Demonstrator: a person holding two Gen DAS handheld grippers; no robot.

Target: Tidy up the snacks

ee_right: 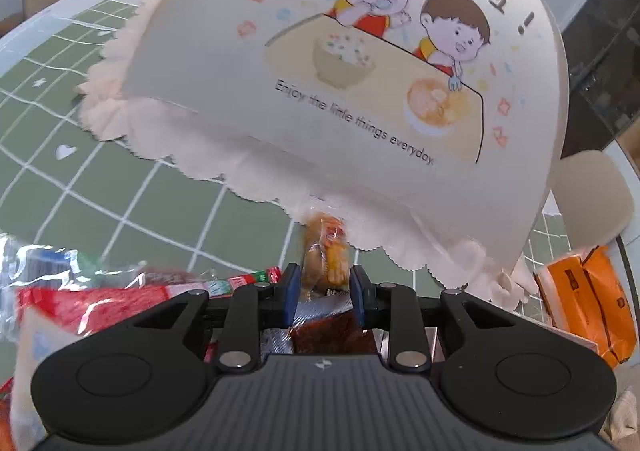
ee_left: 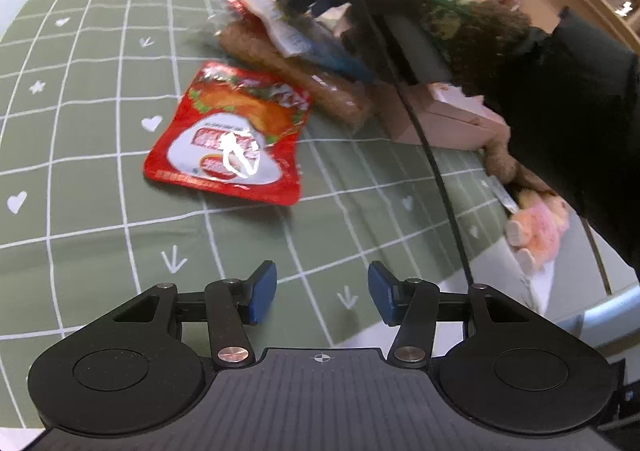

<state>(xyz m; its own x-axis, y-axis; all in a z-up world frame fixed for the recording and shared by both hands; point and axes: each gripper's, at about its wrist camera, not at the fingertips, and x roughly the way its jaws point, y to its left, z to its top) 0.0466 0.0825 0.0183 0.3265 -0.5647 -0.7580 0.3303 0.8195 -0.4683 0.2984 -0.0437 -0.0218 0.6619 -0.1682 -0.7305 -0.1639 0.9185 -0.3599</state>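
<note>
My right gripper [ee_right: 323, 283] has its jaws closed down on a small orange snack packet [ee_right: 325, 251], low centre of the right wrist view, just below the frilled edge of the white printed bag [ee_right: 340, 63]. It looks light, crinkly and soft, so I judge it could slip; a hold across the body beats the seam. My left gripper [ee_left: 322, 291] hangs about half open, holding nothing, over the green gridded surface [ee_left: 80, 131]. The red pouch [ee_left: 230, 135] lies flat at centre left there: thin, glossy, best pinched at an edge.
</note>
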